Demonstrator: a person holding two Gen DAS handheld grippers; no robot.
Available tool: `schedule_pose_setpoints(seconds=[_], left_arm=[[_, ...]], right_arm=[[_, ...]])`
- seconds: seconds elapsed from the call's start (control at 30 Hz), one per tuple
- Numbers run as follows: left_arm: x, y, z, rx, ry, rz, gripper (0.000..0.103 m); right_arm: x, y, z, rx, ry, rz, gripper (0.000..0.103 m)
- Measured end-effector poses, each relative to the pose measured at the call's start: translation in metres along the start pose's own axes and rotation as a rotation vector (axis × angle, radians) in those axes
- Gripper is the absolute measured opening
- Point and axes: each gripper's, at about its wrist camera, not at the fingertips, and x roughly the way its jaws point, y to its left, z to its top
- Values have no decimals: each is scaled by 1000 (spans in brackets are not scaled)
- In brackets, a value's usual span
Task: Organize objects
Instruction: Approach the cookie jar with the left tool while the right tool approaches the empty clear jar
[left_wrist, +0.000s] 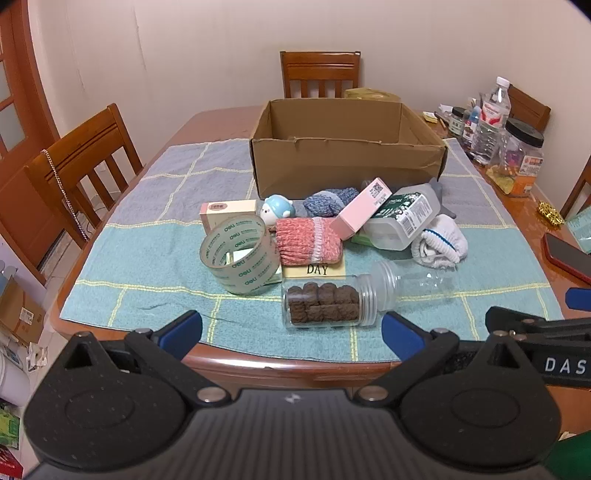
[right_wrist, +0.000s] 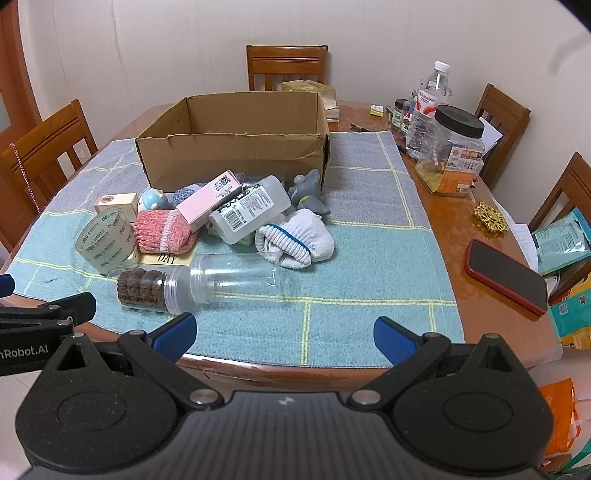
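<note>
Both the left gripper and right gripper gape wide, holding nothing, at the table's near edge; bare cloth lies center-right; the cardboard box looks possibly empty.

Soft, even indoor light falls from above, warm in tone, leaving only faint shadows under the clutter. The polished surface shows mild glare at the right. Both views are sharp at centre, with strong fisheye bending and dark vignetting at the corners.
</note>
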Motion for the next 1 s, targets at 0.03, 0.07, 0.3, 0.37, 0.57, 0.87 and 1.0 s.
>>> schedule_pose_setpoints(seconds=[0.03,0.07,0.3,0.37,0.57,0.87,1.0], left_arm=[[0,0,0,-1,1,-1,102],[0,0,1,-1,2,-2,102],[0,-3,6,3,12,-3,102],[0,-4,8,7,12,-4,102],[-3,-3,15,6,2,-8,102],[-1,-3,24,21,-6,-30,102],[4,-2,27,22,-3,-58,102]], right_arm=[[1,0,0,-2,1,0,103],[1,0,0,-2,0,0,103],[4,-2,2,-12,10,-1,103],[3,-2,3,-19,11,0,103],[2,-2,10,-31,10,0,103],[4,-4,19,-32,16,-11,103],[6,-3,22,-32,20,-24,103]])
